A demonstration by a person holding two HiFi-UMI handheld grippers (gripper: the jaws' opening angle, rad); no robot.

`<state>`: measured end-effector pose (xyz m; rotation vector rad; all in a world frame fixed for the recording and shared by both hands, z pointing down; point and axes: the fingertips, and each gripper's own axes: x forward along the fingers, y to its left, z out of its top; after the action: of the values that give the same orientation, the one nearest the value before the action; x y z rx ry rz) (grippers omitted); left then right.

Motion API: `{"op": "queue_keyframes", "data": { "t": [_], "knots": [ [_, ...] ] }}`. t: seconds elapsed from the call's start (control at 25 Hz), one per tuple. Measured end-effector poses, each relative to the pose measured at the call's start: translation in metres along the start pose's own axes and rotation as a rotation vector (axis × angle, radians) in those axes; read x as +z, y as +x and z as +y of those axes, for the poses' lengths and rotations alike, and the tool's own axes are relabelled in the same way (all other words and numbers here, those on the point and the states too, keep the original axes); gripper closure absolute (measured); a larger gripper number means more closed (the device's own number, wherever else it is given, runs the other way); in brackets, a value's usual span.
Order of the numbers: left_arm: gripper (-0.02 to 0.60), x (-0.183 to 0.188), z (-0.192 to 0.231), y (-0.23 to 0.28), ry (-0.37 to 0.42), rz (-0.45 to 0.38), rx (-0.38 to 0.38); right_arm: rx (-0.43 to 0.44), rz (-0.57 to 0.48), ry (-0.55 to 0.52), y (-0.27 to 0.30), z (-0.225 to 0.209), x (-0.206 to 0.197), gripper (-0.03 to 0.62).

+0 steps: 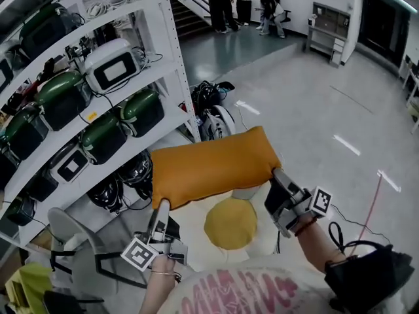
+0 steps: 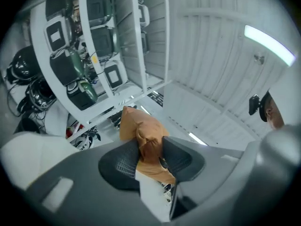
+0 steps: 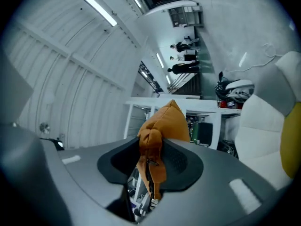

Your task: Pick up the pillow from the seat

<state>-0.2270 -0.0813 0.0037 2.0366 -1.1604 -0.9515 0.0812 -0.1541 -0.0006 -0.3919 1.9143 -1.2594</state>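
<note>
Yellow cushion [image 1: 230, 226] partly behind the pillow [image 1: 209, 165]; distant people [image 1: 220, 2] cropped at the top edge.

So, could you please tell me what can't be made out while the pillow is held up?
- Head view: the orange fabric pillow hides part of the white seat below it.
- Gripper views: the left hand-held gripper and the right hand-held gripper cover the pillow's pinched corners.
- Head view: the people by the stairs are too small.

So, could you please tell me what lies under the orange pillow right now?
Below the raised pillow, a round yellow cushion sits on the pale seat. The pillow covers the seat's far part, so anything there is unseen.
</note>
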Motion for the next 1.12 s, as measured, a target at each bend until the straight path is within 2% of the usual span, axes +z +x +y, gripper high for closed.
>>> {"op": "queue_keyframes", "data": {
  "t": [0.2, 0.32, 0.48, 0.8, 1.12],
  "knots": [
    [0.426, 0.015, -0.057, -0.008, 0.175, 0.035, -0.124, 0.157, 0.024, -0.076, 0.001, 0.064, -0.005, 0.465],
    [0.426, 0.018, -0.069, -0.016, 0.212, 0.039, -0.155, 0.217, 0.056, -0.118, -0.001, 0.083, -0.010, 0.465],
    [0.426, 0.021, -0.075, -0.025, 0.251, 0.043, -0.157, 0.261, 0.108, -0.162, 0.000, 0.100, -0.018, 0.464],
    [0.425, 0.022, -0.072, -0.028, 0.247, 0.054, -0.138, 0.270, 0.145, -0.283, 0.010, 0.120, -0.025, 0.464],
    [0.425, 0.016, -0.071, -0.030, 0.248, 0.064, -0.141, 0.275, 0.164, -0.299, 0.009, 0.122, -0.024, 0.464]
  ]
}}
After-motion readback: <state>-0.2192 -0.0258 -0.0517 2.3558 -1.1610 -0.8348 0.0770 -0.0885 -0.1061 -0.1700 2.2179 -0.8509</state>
